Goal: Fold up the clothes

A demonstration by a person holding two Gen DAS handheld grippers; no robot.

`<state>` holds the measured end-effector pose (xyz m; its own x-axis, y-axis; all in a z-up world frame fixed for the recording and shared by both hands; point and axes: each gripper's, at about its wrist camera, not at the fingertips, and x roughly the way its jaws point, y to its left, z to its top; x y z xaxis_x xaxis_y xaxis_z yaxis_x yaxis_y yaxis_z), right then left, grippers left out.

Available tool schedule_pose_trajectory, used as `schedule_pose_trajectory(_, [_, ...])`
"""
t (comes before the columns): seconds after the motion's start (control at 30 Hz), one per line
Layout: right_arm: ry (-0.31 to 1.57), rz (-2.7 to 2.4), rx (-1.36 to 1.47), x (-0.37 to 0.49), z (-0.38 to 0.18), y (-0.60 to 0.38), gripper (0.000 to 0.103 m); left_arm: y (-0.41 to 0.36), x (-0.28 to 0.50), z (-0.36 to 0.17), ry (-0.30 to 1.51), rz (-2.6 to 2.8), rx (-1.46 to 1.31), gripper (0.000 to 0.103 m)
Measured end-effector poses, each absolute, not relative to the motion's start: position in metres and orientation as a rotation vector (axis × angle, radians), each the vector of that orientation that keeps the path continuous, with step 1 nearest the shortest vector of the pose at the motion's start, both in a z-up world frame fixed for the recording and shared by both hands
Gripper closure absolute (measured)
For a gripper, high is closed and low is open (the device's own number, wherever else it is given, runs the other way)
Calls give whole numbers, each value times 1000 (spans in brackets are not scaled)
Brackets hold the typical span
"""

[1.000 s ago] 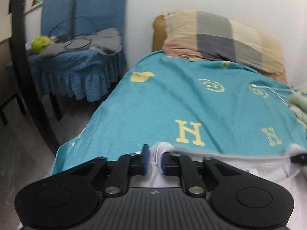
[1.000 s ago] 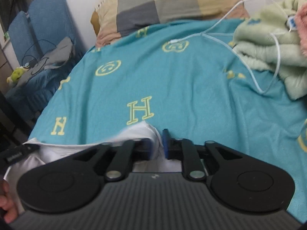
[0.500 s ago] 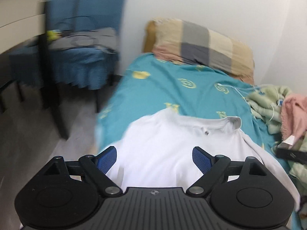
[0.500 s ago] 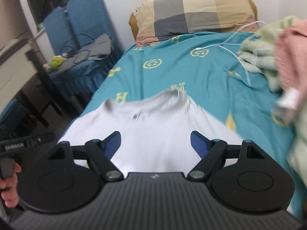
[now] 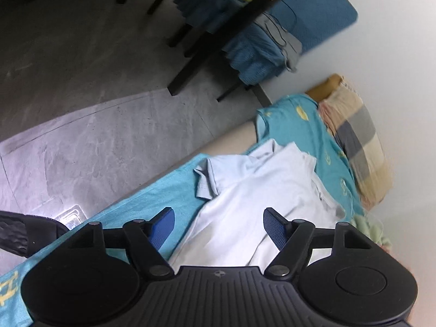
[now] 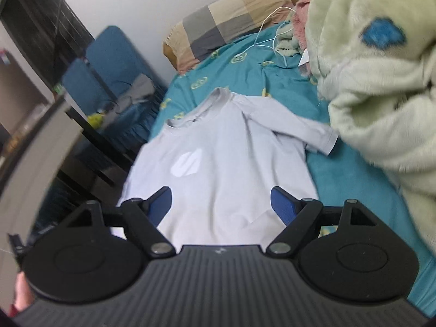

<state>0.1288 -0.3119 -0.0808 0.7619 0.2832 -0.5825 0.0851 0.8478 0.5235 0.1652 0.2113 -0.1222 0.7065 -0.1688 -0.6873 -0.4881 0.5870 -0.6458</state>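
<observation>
on the teal bed sheet (image 6: 351, 179) lies the white t-shirt (image 6: 223, 169), spread flat, front up, a pale logo on its chest. collar toward the checked pillow (image 6: 226, 21), hem toward the viewer; its long axis runs along the bed. one sleeve (image 6: 308, 133) stretches toward the green blanket (image 6: 376, 81); the other, in the left wrist view, lies crumpled near the bed's edge. left tool (image 5: 218, 226) and right tool (image 6: 222, 204) both hang above the hem end, jaws apart, nothing between them; the left jaws have just been closing slightly from wider, the right have opened and hold wide. judged step: begin the fold. smooth the crumpled sleeve first, then pinch shoulder and hem on one side together, carrying that edge inward parallel to the long axis.
</observation>
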Motion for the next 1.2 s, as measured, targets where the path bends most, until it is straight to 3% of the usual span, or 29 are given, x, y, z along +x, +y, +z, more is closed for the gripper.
schedule_pose_trajectory(0.37, [786,124,613,157,-122,-305,22,211,231,-171,713,130,-959,61])
schedule_pose_trajectory(0.43, [806,128,644,166,-130,-305,22,211,242,-178,717,128,-920,61])
schedule_pose_trajectory(0.63, [861,139,688,188,-148,-297,22,224,259,-215,746,32,-1149,61])
schedule_pose_trajectory(0.9, [905,153,649,196,-159,-280,22,218,278,-235,737,30,-1148,61])
schedule_pose_trajectory(1.03, [919,151,589,195,-161,-271,22,215,275,-216,664,69,-1044,99])
schedule_pose_trajectory(1.2, [934,148,529,195,-162,-263,22,174,267,-145,496,6,-624,100])
